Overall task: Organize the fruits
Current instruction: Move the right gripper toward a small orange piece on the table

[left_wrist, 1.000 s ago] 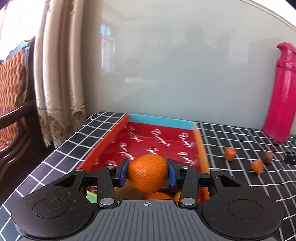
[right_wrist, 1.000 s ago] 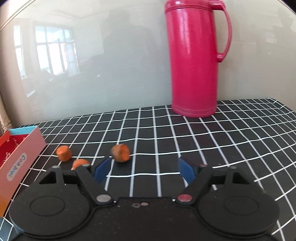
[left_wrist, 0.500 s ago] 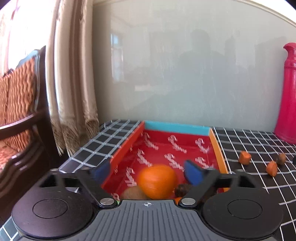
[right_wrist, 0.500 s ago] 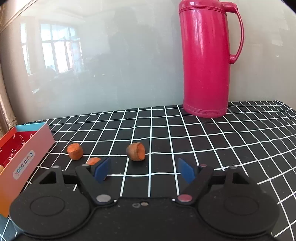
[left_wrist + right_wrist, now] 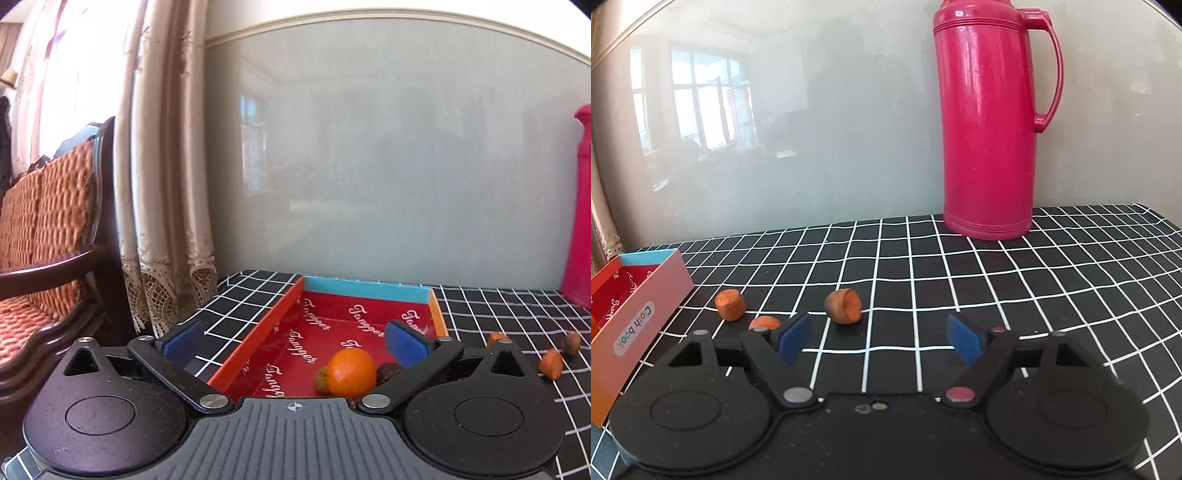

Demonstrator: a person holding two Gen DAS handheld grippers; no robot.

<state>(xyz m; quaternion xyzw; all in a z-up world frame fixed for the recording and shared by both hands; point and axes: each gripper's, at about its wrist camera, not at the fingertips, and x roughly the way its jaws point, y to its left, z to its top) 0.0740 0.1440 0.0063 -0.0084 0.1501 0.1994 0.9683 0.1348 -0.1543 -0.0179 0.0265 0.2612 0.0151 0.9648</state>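
Left gripper (image 5: 295,341): jaws spread wide with nothing between them, above the near end of the box.
Right gripper (image 5: 877,341): jaws open and empty, low over the desk.
Box (image 5: 369,290): shallow, red printed floor, blue far wall, orange side walls; it lies on the desk at 12 o'clock from the left gripper, and at 9 o'clock in the right wrist view.
Orange (image 5: 351,371): on the box floor near its near right corner, clear of both blue pads.
Other fruit in box: a greenish-brown one (image 5: 321,378) touches the orange at 9 o'clock, a dark brown one (image 5: 389,371) sits at its 3 o'clock.
Loose pieces: three small orange-brown fruit bits on the desk just right of the box; in the right wrist view one (image 5: 730,304) lies at 10 o'clock, one (image 5: 764,323) is partly hidden behind the left pad, one (image 5: 844,305) sits at 11 o'clock.
Desk (image 5: 1015,295): black cloth with white grid.
Flask (image 5: 988,118): pink, upright, at the desk's far edge, 1 o'clock.
Chair (image 5: 48,236): beside the desk, 9 o'clock.
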